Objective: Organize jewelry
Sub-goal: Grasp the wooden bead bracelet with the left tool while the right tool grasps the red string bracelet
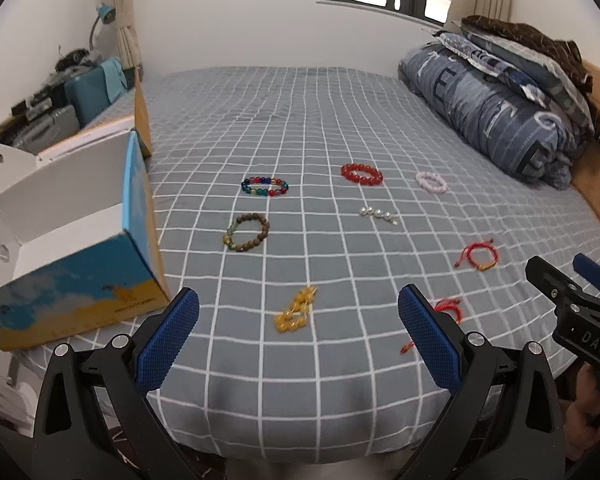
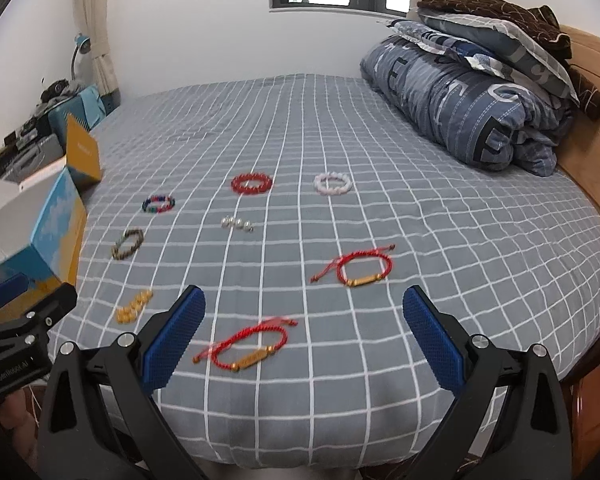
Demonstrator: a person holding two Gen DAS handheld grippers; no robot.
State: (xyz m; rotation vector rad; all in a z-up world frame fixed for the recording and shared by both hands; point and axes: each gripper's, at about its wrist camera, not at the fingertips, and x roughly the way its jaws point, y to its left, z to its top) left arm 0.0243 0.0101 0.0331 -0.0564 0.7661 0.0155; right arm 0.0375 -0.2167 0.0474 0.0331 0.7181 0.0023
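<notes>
Several bracelets lie on the grey checked bed sheet [image 1: 300, 380]. A yellow bead bracelet [image 1: 296, 310] lies just ahead of my open left gripper [image 1: 298, 320]. Farther off are a brown bead bracelet [image 1: 246, 232], a multicoloured one [image 1: 265, 186], a red bead one [image 1: 362, 174], a white one [image 1: 431, 181] and a pearl piece [image 1: 378, 213]. A red cord bracelet [image 2: 250, 346] lies between the fingers of my open right gripper [image 2: 304, 320]. A second red cord bracelet [image 2: 360, 268] lies beyond it. An open blue and orange box [image 1: 72, 264] stands at the left.
A rolled quilt [image 2: 460, 108] with folded bedding on top fills the back right by the wooden bed frame [image 2: 592, 152]. A cluttered shelf [image 1: 52, 100] with a lamp stands behind the box. The other gripper [image 1: 572, 304] shows at the right edge.
</notes>
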